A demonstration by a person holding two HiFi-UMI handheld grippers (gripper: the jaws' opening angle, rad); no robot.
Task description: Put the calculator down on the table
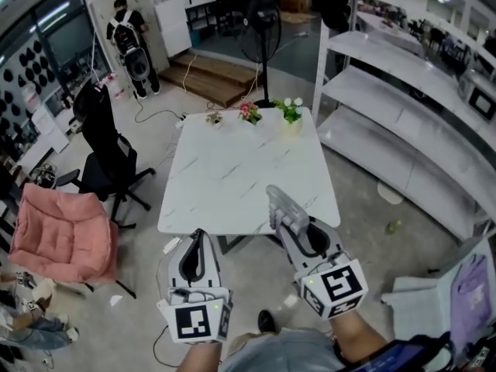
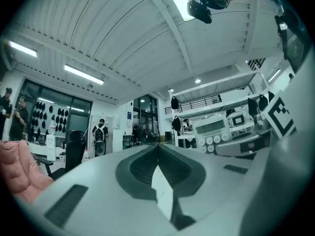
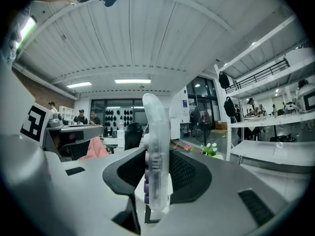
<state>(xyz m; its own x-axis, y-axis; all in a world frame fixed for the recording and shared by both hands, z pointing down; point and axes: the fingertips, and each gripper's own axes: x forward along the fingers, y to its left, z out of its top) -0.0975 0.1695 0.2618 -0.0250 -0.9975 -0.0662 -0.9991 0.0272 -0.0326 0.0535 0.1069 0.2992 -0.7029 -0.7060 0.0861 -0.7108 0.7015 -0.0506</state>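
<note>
The calculator [image 1: 280,201], pale translucent with purple keys, stands on edge between the jaws of my right gripper [image 1: 287,222], which is shut on it. In the right gripper view the calculator [image 3: 156,151] rises edge-on past the fingertips of the right gripper [image 3: 158,157]. It hangs over the near edge of the white marble table [image 1: 232,169]. My left gripper [image 1: 198,237] is level with it, just short of the table's near edge, jaws shut on nothing. From the left gripper [image 2: 158,145] view, the calculator [image 2: 215,131] shows its display and round keys at the right.
Two small flower pots [image 1: 291,111] stand at the table's far edge. A black office chair [image 1: 108,161] and a pink cushioned chair [image 1: 66,231] are at the left. White shelving [image 1: 403,115] runs along the right. A standing fan [image 1: 263,29] and a person [image 1: 128,37] are beyond.
</note>
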